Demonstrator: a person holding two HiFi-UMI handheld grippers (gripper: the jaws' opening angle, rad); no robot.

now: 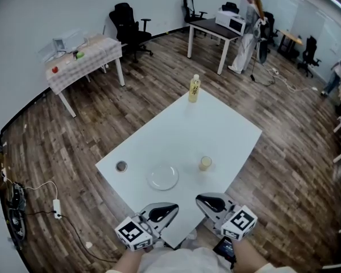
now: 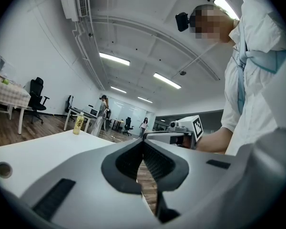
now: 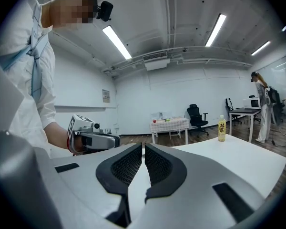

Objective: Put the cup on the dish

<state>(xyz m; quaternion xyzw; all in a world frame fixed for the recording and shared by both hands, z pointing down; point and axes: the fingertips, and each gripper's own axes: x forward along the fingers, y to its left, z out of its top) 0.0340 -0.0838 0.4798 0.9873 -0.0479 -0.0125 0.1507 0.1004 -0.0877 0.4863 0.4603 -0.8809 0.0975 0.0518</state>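
Dish, round white plate, lies bare on white rectangular table near front edge, likely as target. Left gripper and right gripper hover at table edge, both clenched, empty. Small pale-yellow translucent cup stands upright near dish's right, not touching.

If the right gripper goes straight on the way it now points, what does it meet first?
Probably nothing near: the right gripper, jaws shut, points about level over the white table toward the far checked table. The left gripper stands aside of that line.
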